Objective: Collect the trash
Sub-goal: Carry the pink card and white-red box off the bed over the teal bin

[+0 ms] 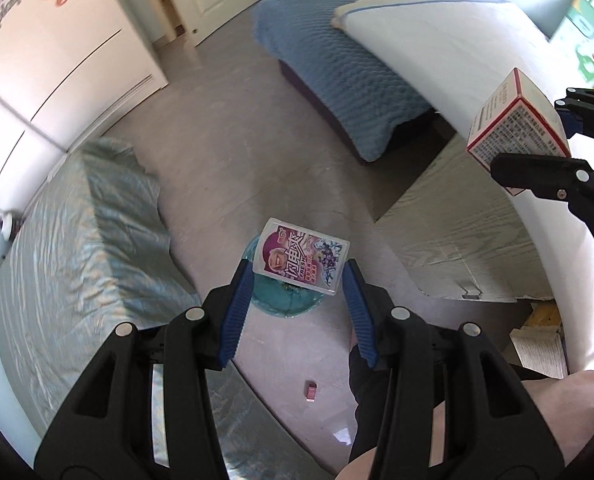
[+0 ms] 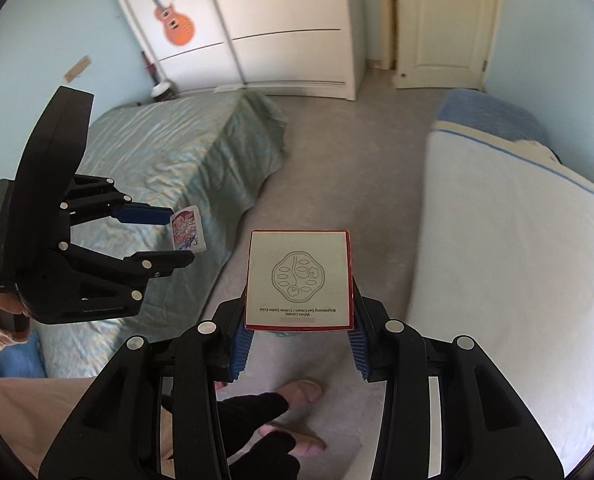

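Note:
My left gripper (image 1: 299, 276) is shut on a small plastic packet with a pink and purple label (image 1: 301, 258), held in the air above a teal bin (image 1: 285, 296) on the floor. From the right wrist view the left gripper (image 2: 181, 236) and the packet (image 2: 187, 228) show at the left. My right gripper (image 2: 299, 308) is shut on a white carton with red edges (image 2: 299, 278), held above the floor. In the left wrist view that carton (image 1: 513, 120) and the right gripper (image 1: 537, 140) are at the upper right.
A bed with a green cover (image 1: 85, 232) is on the left, a white mattress (image 2: 509, 272) and a blue-covered bed (image 1: 337, 68) on the right. A small red scrap (image 1: 311, 390) lies on the floor. White wardrobes (image 2: 281, 24) and a door (image 2: 441, 20) stand behind. My feet (image 2: 297, 420) are below.

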`<state>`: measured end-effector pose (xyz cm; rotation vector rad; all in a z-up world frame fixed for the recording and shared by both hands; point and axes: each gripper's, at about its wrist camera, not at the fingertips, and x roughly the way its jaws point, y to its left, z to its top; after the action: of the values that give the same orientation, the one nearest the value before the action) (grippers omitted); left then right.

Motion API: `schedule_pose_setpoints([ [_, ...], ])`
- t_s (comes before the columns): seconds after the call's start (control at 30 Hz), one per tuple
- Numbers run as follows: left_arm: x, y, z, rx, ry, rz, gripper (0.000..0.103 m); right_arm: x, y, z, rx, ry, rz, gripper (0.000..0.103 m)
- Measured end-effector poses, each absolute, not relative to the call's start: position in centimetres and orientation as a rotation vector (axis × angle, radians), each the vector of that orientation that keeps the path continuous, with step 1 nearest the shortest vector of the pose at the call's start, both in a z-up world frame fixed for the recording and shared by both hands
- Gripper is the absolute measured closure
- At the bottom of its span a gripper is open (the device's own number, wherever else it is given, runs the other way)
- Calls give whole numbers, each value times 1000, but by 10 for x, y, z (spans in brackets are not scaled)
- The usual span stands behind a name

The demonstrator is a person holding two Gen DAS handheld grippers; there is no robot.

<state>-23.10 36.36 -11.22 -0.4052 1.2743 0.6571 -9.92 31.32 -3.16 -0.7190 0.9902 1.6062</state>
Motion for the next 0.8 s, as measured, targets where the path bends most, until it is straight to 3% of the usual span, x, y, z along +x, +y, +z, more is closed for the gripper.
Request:
schedule_pose_setpoints([
  [0.8,-292,410,-125,-560,1261,826,59,-163,391,-41,-865,983,1825,62],
])
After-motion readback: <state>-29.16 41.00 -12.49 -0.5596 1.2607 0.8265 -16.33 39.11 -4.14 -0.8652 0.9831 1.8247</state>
